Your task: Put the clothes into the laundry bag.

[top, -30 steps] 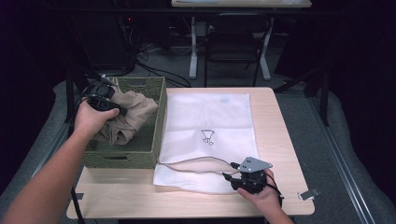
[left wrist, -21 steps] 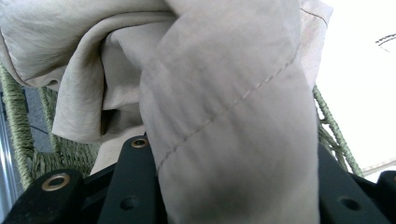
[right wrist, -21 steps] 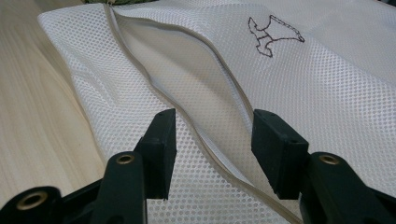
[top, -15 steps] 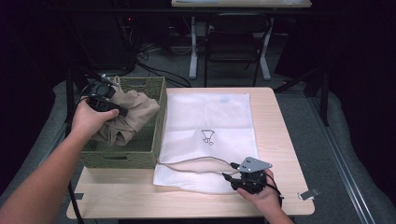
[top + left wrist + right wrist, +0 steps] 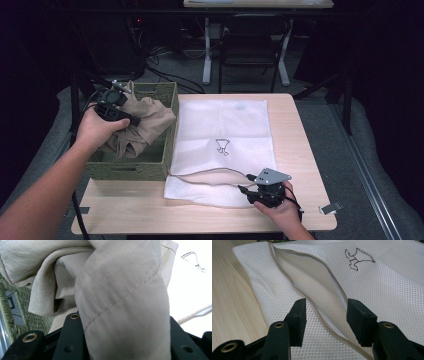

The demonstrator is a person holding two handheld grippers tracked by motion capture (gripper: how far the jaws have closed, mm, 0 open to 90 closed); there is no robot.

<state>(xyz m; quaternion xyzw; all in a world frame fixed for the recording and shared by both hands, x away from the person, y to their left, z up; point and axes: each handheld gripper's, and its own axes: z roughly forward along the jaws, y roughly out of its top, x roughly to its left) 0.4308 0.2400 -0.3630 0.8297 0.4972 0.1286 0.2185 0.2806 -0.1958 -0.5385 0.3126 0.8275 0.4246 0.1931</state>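
Our left gripper (image 5: 116, 104) has its fingers clenched on the beige garment (image 5: 142, 120) above the basket (image 5: 165, 150); our right gripper (image 5: 257, 189) rests fingers spread at the mesh bag's (image 5: 225, 125) zipper opening, ready to receive.

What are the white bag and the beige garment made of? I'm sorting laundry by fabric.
White bag: looks like synthetic mesh, with a fine grid of holes and a zipper. Beige garment: seems a thin, smooth woven cloth, matte, softly creased with a stitched seam; the fibre is unclear.

Dark room, grey floor (image 5: 320, 125), black chair (image 5: 250, 35), cables (image 5: 165, 55), second light-wood table (image 5: 260, 3) behind
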